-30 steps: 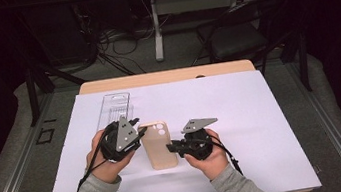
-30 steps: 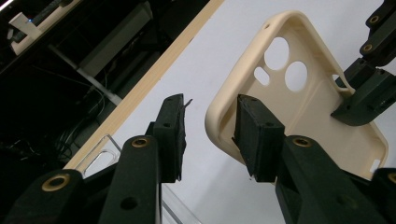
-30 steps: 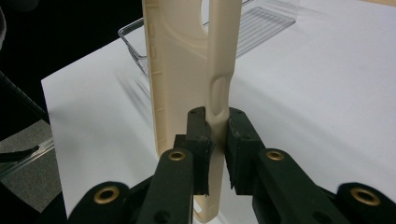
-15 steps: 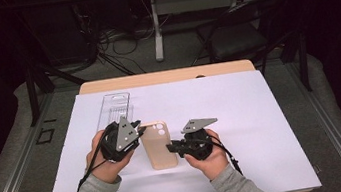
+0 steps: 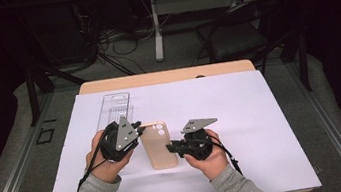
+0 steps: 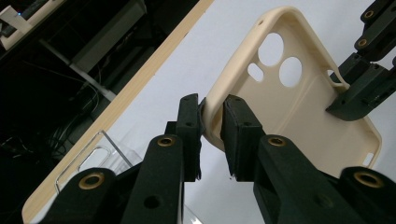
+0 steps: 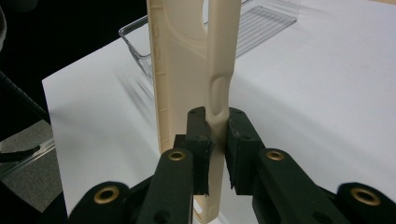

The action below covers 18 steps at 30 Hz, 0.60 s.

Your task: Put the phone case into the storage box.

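While each claw [image 5: 139,129] [image 5: 172,148] pinches a rim of the beige phone case [image 5: 158,145], a clear tray [image 5: 115,109] lies just behind.

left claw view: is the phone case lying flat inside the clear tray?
No, the beige phone case is clear of the clear tray, its edge pinched by the left claw over the white sheet.

From the high view I see the white sheet [image 5: 264,128] on the counter lit evenly from above, with only faint shadows under the hands, while the room behind falls off into near black. In both gripper views my own jaws sit close and soft. The clear tray [image 7: 261,28] is slightly blurred, and the sheet near it glares.
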Each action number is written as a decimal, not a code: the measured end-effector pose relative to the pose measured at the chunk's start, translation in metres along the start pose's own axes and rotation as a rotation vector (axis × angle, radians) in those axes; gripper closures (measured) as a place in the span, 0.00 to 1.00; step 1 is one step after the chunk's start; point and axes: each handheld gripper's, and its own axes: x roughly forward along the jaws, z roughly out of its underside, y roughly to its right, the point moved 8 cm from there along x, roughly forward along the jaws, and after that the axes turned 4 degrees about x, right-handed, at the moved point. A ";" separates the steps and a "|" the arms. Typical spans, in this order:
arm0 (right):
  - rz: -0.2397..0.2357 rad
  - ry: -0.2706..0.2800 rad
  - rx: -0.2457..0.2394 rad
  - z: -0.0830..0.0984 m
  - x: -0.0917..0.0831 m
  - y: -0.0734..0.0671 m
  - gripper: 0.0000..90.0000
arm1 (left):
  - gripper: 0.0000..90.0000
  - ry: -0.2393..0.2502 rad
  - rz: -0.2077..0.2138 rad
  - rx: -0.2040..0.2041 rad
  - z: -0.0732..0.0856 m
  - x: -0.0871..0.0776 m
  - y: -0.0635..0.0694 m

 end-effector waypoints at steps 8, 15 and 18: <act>-0.005 0.000 0.000 0.000 0.000 -0.001 0.90 | 0.88 0.004 0.001 -0.003 0.000 -0.001 -0.001; -0.005 0.000 0.000 0.000 0.000 -0.001 0.90 | 0.88 0.002 0.002 -0.008 0.000 -0.001 -0.001; -0.005 0.001 0.001 0.000 0.001 -0.001 0.90 | 0.88 0.001 0.003 -0.009 0.000 -0.001 -0.001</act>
